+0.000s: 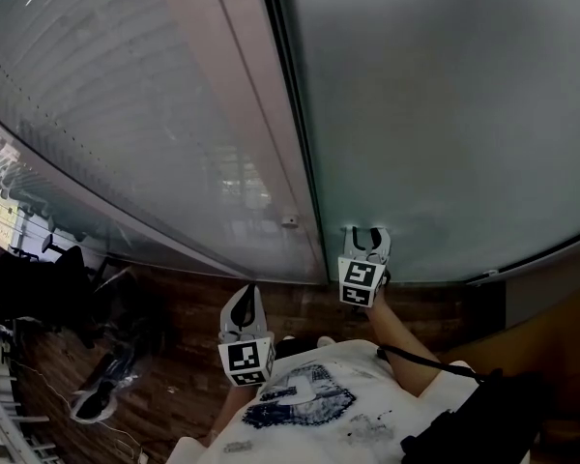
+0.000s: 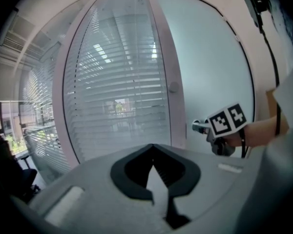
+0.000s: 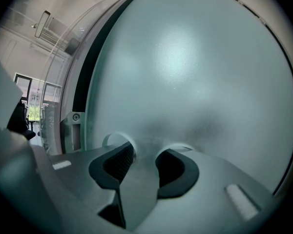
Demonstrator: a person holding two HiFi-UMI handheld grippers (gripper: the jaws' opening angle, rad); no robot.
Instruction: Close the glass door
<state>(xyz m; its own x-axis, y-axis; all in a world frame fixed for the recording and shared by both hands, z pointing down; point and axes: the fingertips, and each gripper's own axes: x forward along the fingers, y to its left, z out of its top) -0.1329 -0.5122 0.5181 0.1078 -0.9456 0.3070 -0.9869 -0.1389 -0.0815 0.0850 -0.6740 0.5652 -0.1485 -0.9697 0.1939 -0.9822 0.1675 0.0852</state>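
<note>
White shirt (image 1: 319, 409) right under the lens, then the frosted glass door (image 1: 445, 114) filling the right side, its edge beside the frame (image 1: 242, 114). The right gripper (image 1: 368, 233) has its fingers clamped on the metal handle (image 2: 199, 126). The left gripper (image 1: 246, 290) hangs lower, fingers pinched together, empty.

The door (image 1: 445, 114) fills the right of the head view, with a post (image 1: 261, 114) at its left edge and a pane with blinds (image 1: 106, 95) left of that. The right gripper (image 1: 367, 243) is against the door, near its left edge. The left gripper (image 1: 244, 303) hangs lower left, clear of the glass, above the floor (image 1: 174, 356). Chairs (image 1: 39, 288) stand far left.
</note>
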